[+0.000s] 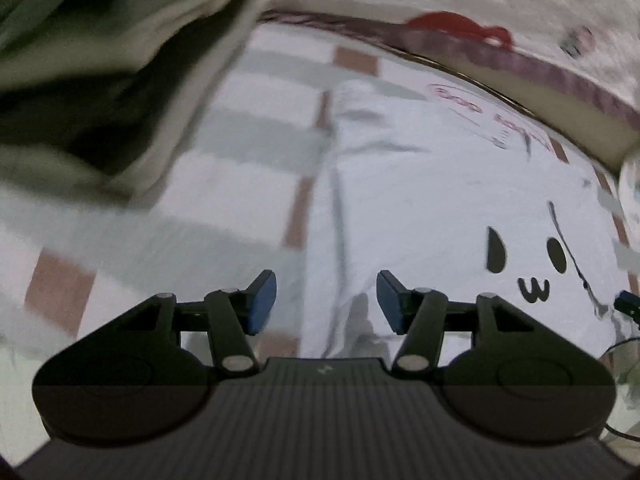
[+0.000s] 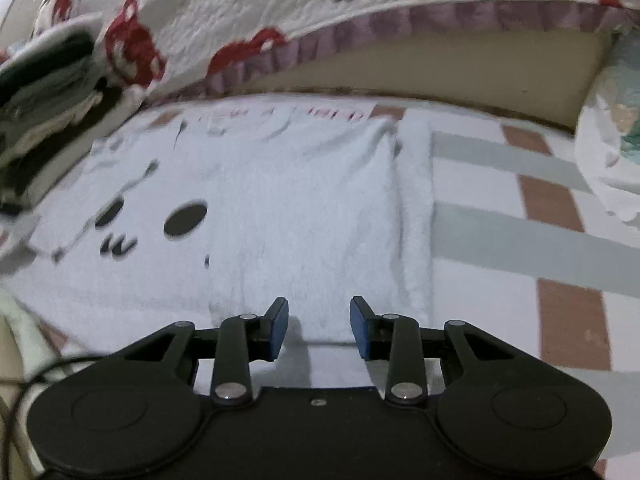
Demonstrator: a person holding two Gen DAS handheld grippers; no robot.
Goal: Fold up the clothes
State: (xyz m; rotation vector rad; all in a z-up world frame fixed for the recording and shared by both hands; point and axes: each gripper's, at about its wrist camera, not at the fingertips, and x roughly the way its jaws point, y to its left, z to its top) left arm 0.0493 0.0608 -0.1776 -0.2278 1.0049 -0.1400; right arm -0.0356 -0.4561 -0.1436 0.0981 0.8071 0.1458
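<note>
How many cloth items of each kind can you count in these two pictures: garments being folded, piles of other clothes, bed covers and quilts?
White printed garment laid flat: 1
Dark and green pile of clothes: 1
Checked bed cover underneath: 1
Quilt with red print and purple border: 1
Total: 4
</note>
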